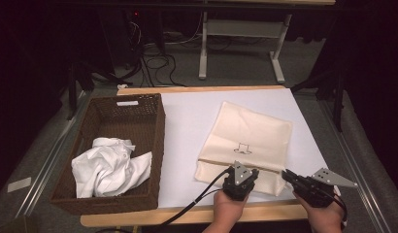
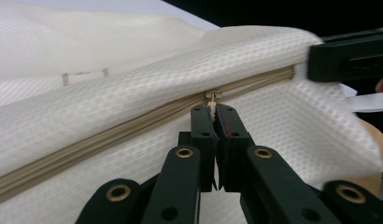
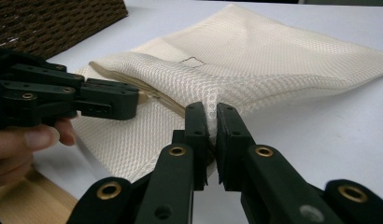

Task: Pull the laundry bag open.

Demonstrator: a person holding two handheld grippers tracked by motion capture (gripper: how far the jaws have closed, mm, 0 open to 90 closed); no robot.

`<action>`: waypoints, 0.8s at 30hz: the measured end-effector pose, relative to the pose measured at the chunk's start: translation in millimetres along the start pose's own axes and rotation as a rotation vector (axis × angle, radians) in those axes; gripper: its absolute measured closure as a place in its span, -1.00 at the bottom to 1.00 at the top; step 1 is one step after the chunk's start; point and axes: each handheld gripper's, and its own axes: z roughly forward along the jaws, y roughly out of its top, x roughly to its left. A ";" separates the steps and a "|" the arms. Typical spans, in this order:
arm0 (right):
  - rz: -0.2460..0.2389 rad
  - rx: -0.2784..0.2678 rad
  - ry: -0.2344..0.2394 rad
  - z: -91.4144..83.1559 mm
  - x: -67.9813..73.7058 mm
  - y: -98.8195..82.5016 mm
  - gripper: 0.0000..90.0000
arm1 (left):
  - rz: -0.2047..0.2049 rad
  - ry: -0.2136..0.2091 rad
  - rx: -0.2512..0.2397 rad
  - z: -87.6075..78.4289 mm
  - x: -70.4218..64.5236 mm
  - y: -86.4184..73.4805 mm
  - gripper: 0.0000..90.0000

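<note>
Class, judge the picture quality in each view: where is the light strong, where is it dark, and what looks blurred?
High view: table evenly lit, surroundings almost black. Left gripper view: mesh bag bright, zipper pull sharp, near jaws soft. Right gripper view: mesh weave crisp at the pinch, wicker basket dim and softer.

Wicker basket (image 1: 139, 121) well left of mesh bag (image 1: 255, 131)

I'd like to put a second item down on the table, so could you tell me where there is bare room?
The white table cover is bare between the wicker basket and the mesh laundry bag, and in a strip behind the bag. The near edge is crowded: left claw and right claw both grip the bag. The basket holds a crumpled white cloth.
</note>
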 end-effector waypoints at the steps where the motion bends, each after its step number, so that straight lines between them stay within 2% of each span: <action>1: 0.002 -0.001 -0.002 -0.5 -0.9 0.0 0.90 | -0.010 0.008 -0.002 -1.7 3.9 -0.6 0.94; 10: 0.014 -0.003 -0.006 -0.2 -3.2 0.9 0.89 | -0.026 0.080 0.007 -23.4 33.0 -2.3 0.94; 13: 0.012 -0.003 -0.007 0.0 -3.4 0.6 0.89 | -0.024 0.084 0.010 -28.6 39.0 -2.6 0.94; 16: 0.012 -0.002 -0.008 0.0 -3.0 0.8 0.89 | -0.021 0.103 0.016 -34.7 45.4 -4.0 0.93; 17: 0.007 0.000 -0.005 0.5 -2.3 0.9 0.89 | -0.017 0.121 0.015 -36.0 46.6 -4.6 0.94; 18: 0.001 -0.001 -0.013 0.7 -1.7 1.0 0.89 | -0.028 0.110 0.014 -38.6 50.9 -5.3 0.94; 19: 0.004 0.000 -0.004 0.6 -2.0 1.2 0.89 | -0.034 0.108 0.016 -39.6 52.1 -5.6 0.93; 21: -0.001 0.004 -0.001 1.6 -0.3 1.0 0.89 | -0.015 0.116 0.022 -41.7 52.0 -5.3 0.93; 24: -0.009 0.005 0.003 2.0 0.6 1.1 0.89 | -0.011 0.124 0.027 -43.2 53.2 -4.3 0.93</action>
